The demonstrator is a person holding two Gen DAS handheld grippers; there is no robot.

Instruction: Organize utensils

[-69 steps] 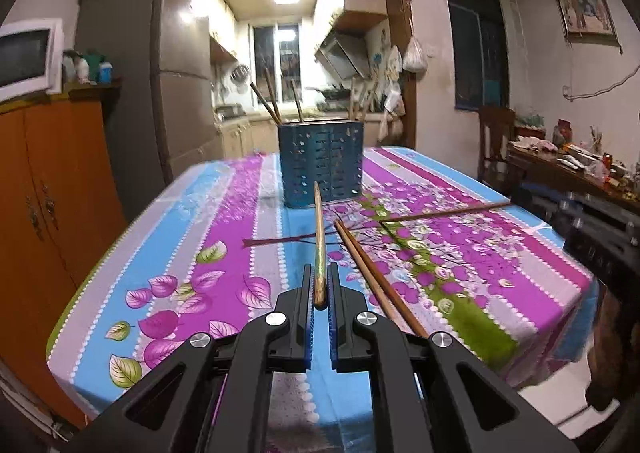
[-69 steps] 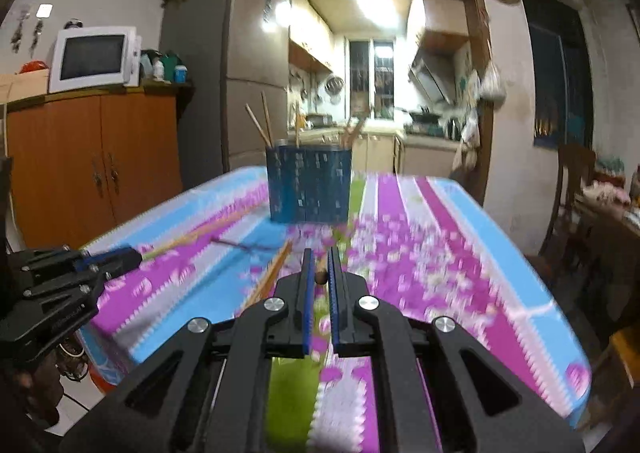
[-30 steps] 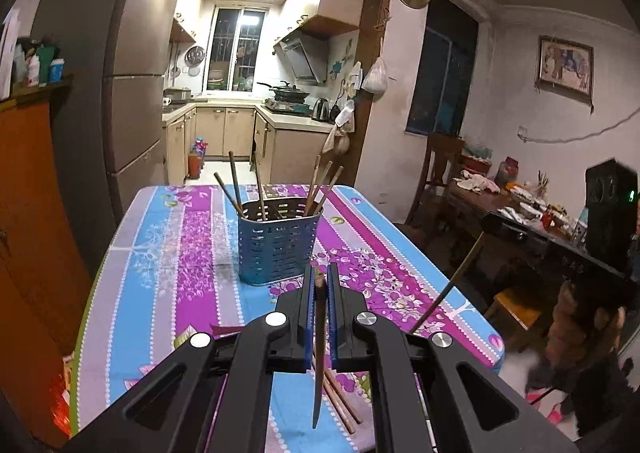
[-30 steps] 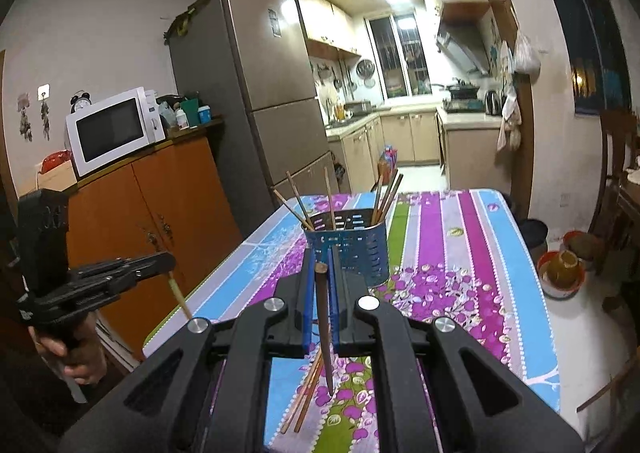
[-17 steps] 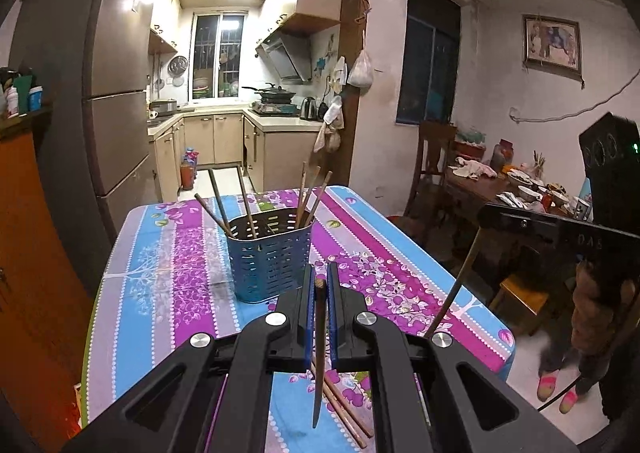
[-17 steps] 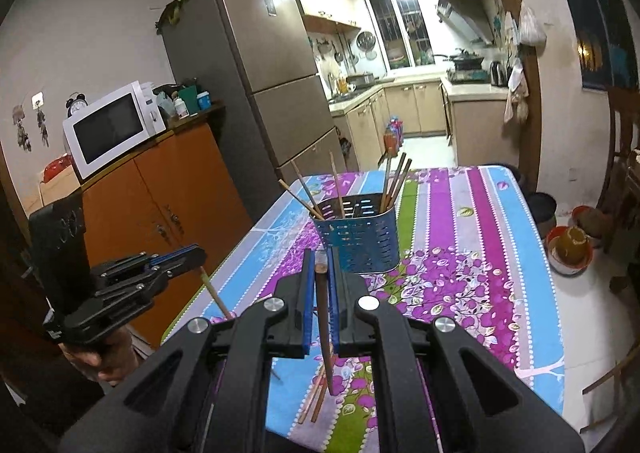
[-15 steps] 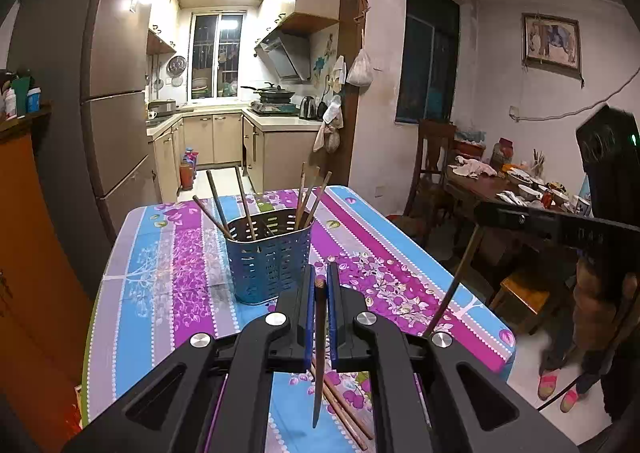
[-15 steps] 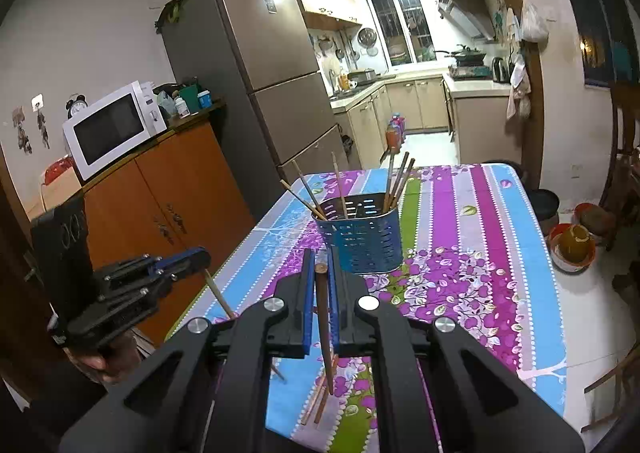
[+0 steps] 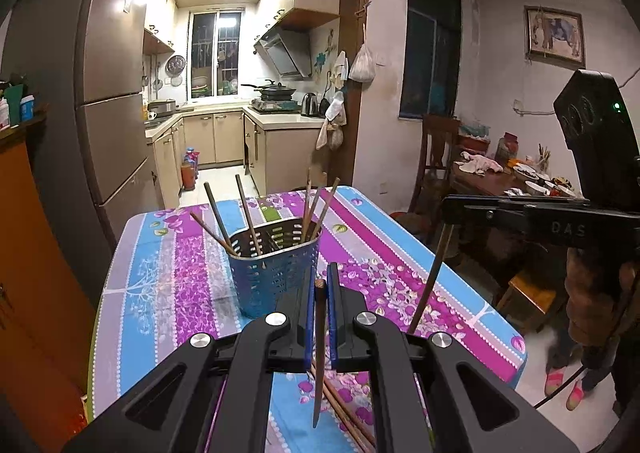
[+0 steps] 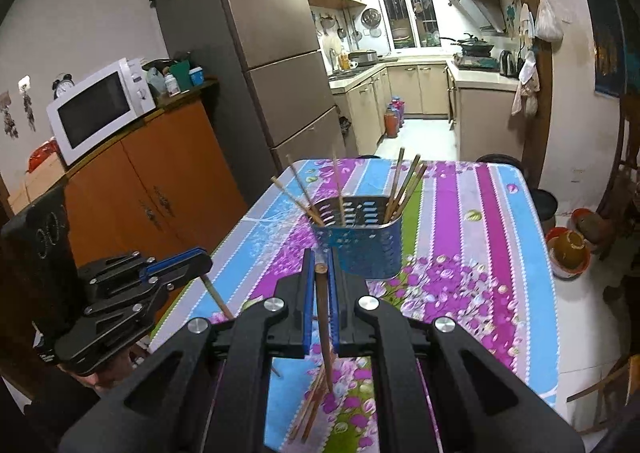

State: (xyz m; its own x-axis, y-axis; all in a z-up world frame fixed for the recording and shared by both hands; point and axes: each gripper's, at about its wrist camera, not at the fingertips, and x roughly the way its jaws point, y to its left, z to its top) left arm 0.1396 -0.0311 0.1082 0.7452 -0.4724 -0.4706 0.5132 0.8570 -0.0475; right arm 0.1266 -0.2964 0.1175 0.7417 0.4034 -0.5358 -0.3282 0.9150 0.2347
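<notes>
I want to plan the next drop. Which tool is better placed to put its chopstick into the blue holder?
Probably the left tool: the blue holder looks nearer in its view. The right tool also grips a chopstick.

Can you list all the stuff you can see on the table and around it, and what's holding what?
utensil holder: one, blue perforated metal, mid-table
chopsticks in holder: about six, brown, standing tilted
loose chopsticks: a few, brown, lying on the near cloth
tablecloth: one, purple, blue and grey floral stripes
fridge: one, brown-grey, beside the table
microwave: one, white, on the orange cabinet
left gripper: black, blue pads, shut on left chopstick
right gripper: black, blue pads, shut on right chopstick
</notes>
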